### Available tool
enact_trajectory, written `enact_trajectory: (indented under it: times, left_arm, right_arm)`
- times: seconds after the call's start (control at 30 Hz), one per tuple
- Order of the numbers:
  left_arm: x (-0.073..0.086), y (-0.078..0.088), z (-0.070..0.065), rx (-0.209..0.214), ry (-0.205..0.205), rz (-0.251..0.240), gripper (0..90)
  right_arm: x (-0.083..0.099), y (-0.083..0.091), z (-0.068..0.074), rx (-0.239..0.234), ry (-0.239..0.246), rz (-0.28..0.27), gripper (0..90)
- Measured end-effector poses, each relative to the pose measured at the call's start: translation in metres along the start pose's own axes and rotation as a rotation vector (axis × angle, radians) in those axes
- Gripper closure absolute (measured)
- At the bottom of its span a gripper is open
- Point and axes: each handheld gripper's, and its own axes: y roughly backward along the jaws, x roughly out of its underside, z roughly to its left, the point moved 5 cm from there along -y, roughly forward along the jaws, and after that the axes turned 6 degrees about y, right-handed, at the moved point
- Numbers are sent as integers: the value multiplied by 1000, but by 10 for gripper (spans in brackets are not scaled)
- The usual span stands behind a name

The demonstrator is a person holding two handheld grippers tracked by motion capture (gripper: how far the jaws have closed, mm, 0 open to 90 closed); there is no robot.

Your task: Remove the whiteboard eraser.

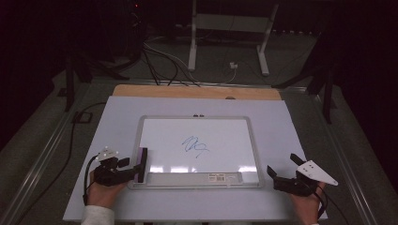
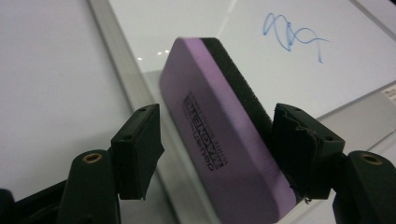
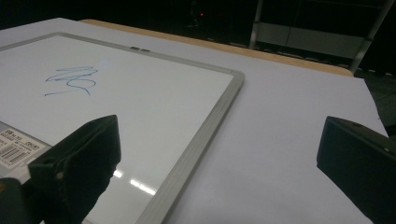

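Holding a purple eraser (image 2: 219, 140) between the jaws of the left hand-held gripper (image 1: 133, 169), at the left frame of the whiteboard (image 1: 136, 154) on the bench (image 1: 291, 131); one jaw touching the felt side, the other with a small gap, so grasp judged loose or just closing. Right hand-held gripper (image 1: 281, 176) released, jaws wide apart, resting beside the board's right corner. Blue scribble (image 1: 195, 146) not yet wiped; erasing probably left to do.

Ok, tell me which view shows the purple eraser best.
The left gripper view: the eraser looms close between the left tongs, its printed purple face and black felt edge clear. One jaw touches the felt; a gap shows at the other. The high view shows it small at the whiteboard's left frame.
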Motion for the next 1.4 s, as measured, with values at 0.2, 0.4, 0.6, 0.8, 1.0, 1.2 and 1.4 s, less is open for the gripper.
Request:
enact_trajectory:
  times: [0.2,0.4,0.6,0.8,1.0,1.2,1.4]
  left_arm:
    - [-1,-13,-13,7,-29,39,338]
    - [8,-23,-10,-29,-31,93,379]
    - [5,-16,-7,-43,-22,62,415]
    - [1,-12,-7,-43,-28,41,416]
    - [-3,-8,-8,-49,-42,16,416]
    - [-10,-5,-7,-65,-52,-5,416]
    - [-18,-5,-10,-70,-70,-23,416]
  right_arm:
    - [0,1,0,1,-3,-4,2]
    - [0,2,-3,4,-5,-6,2]
    - [0,1,-2,6,-3,-6,2]
    - [0,1,-2,7,-3,-6,2]
    - [0,2,-2,8,-4,-7,2]
    - [0,2,-2,8,-4,-7,2]
    - [0,2,-2,9,-6,-7,2]
